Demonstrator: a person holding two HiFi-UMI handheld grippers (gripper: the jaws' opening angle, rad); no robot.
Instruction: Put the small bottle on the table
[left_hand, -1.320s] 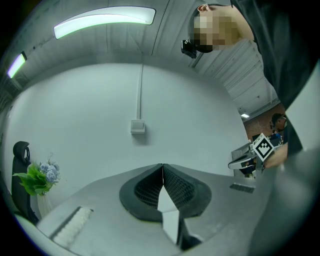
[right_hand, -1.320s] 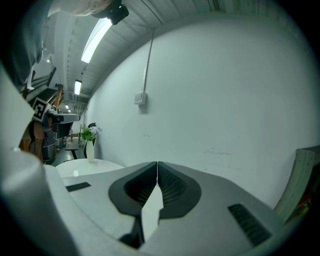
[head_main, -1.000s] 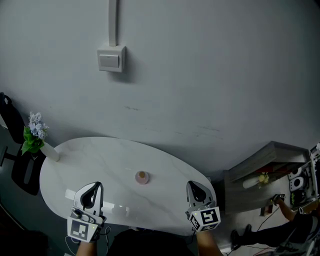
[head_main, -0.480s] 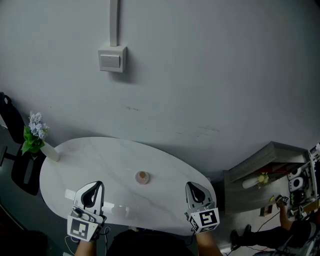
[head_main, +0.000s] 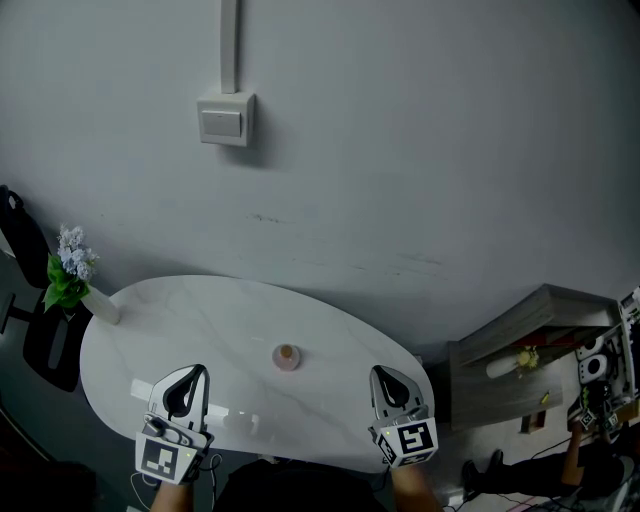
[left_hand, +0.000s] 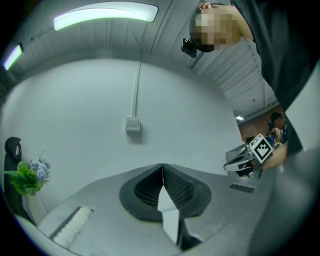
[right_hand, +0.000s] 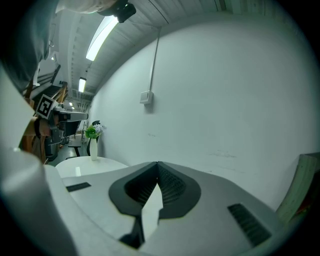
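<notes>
Both the left gripper (head_main: 196, 372) and the right gripper (head_main: 379, 372) are closed tight with nothing inside, and they have not moved. The small bottle (head_main: 287, 355) stands in the middle of the white table (head_main: 200, 310), a bit farther off than them, and neither touches it. We think the job is done.

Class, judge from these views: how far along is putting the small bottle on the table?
Done, apparently: the small pink, tan-capped bottle stands on the white oval marble table. In hand: nothing; the left gripper and right gripper are both shut and empty, apart from the bottle. Left: seemingly nothing.
</notes>
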